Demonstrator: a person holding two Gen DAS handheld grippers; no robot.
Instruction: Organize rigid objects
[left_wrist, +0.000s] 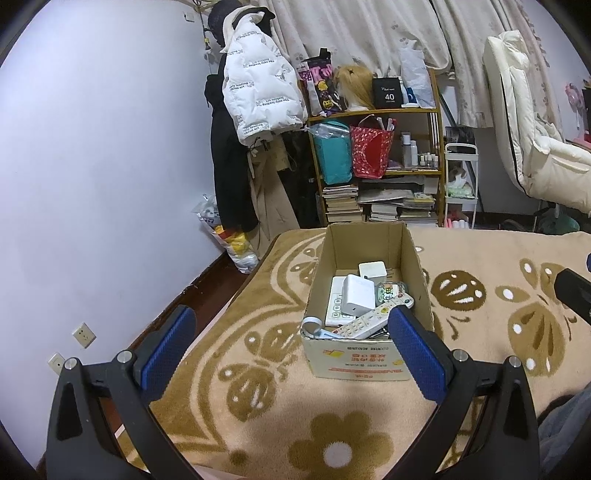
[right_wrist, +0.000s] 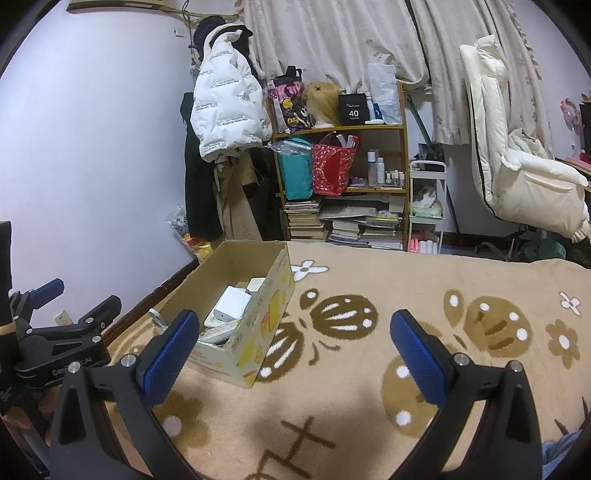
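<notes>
Cardboard box (left_wrist: 369, 291) sits on the patterned blanket (left_wrist: 258, 406) near its far-left edge, already loaded: white charger brick (left_wrist: 357, 294), smaller white adapter (left_wrist: 373, 272), white remotes (left_wrist: 369, 321), a flat white panel with buttons (left_wrist: 336, 302). No loose items visible on the blanket in either view, so the sorting looks near done or done. Left gripper (left_wrist: 291, 347) has jaws spread, nothing held, hovering just before the box. Right gripper (right_wrist: 291, 350) likewise spread and empty, box to its left. Beyond the blanket's far edge: bookshelf (left_wrist: 373, 110), white jacket (left_wrist: 258, 92). Nothing blocks the box.
</notes>
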